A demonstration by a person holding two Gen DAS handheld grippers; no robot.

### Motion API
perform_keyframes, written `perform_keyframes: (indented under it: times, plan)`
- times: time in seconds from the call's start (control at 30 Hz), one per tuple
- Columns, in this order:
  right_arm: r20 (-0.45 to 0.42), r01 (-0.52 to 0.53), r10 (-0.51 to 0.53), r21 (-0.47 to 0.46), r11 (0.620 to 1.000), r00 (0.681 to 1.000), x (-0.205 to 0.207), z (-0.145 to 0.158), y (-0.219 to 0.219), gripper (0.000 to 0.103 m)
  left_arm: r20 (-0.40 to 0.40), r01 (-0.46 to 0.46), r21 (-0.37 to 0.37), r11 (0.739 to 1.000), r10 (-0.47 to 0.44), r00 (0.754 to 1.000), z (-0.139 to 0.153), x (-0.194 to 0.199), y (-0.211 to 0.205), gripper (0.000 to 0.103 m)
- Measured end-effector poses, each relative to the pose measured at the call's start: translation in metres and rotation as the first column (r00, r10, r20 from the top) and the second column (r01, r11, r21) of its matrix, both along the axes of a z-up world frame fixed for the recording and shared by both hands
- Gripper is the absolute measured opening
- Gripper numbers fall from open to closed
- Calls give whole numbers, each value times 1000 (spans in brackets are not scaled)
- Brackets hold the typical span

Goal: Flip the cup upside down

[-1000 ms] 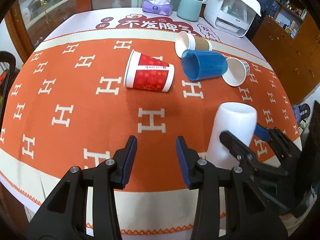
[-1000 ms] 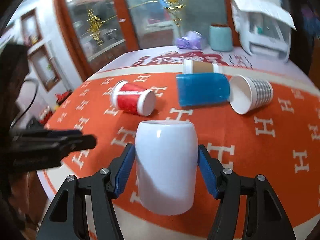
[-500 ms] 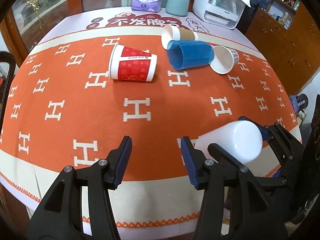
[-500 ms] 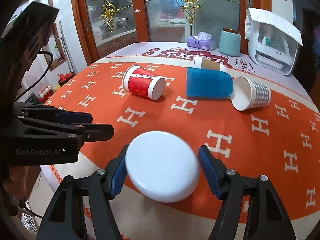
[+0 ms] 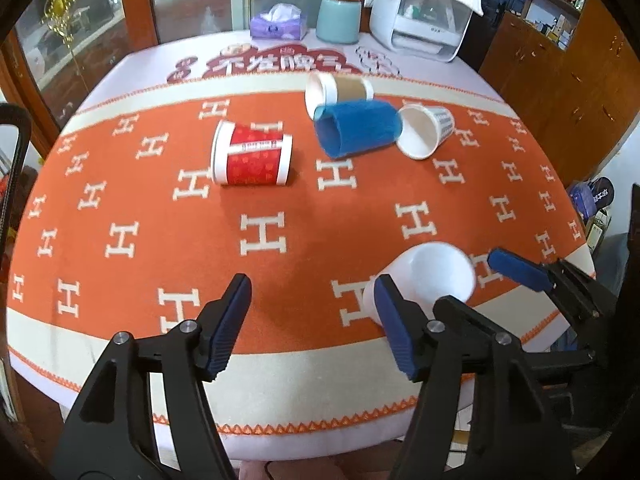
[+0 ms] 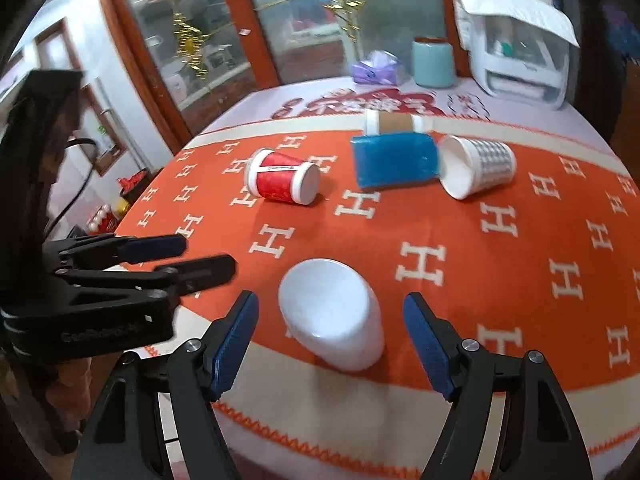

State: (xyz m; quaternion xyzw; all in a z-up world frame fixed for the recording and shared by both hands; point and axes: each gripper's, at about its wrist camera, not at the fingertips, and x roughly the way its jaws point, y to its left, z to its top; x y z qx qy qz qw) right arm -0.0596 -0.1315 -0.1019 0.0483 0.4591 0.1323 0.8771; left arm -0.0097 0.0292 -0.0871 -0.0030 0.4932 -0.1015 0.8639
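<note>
A plain white cup [image 6: 332,316] stands upside down on the orange cloth near the table's front edge, its flat base up. It also shows in the left wrist view [image 5: 428,280], partly behind my left gripper's right finger. My right gripper [image 6: 330,344] is open, its blue pads apart from the cup on both sides. My left gripper [image 5: 312,326] is open and empty, to the left of the cup.
A red paper cup [image 5: 252,154], a blue cup [image 5: 356,128], a brown-sleeved cup [image 5: 340,90] and a white patterned cup [image 5: 426,130] lie on their sides further back. A tissue box [image 5: 278,26], a teal canister [image 5: 338,18] and a white appliance [image 5: 420,12] stand at the far edge.
My right gripper turned the white cup over, set it base up on the cloth and opened off it. My left gripper stayed open and drew back a little.
</note>
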Motion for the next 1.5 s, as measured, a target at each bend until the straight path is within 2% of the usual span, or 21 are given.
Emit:
perform_keyframes:
  times: [0.07, 0.23, 0.33, 0.57, 0.93, 1.5]
  plan:
    - [-30, 40, -40, 22, 999, 999, -1, 12, -10, 76, 26, 2, -1, 1000, -2, 1000, 15, -2, -3, 64]
    - [-28, 118, -116, 52, 992, 993, -9, 57, -33, 77, 78, -13, 15, 1000, 11, 997, 52, -4, -14, 68]
    - [-24, 154, -153, 66, 986, 988, -13, 83, -42, 84, 84, -23, 0, 1000, 23, 996, 72, -4, -21, 69]
    - [20, 211, -211, 25, 977, 977, -29, 128, -49, 86, 125, -66, 11, 998, 64, 990, 104, -16, -30, 70]
    - [33, 230, -229, 0, 973, 973, -46, 137, -43, 87, 104, -103, 19, 995, 100, 989, 102, -32, -22, 70]
    - [8, 229, -229, -1, 973, 973, -43, 124, -38, 87, 90, -118, 26, 993, 115, 989, 93, -31, -19, 70]
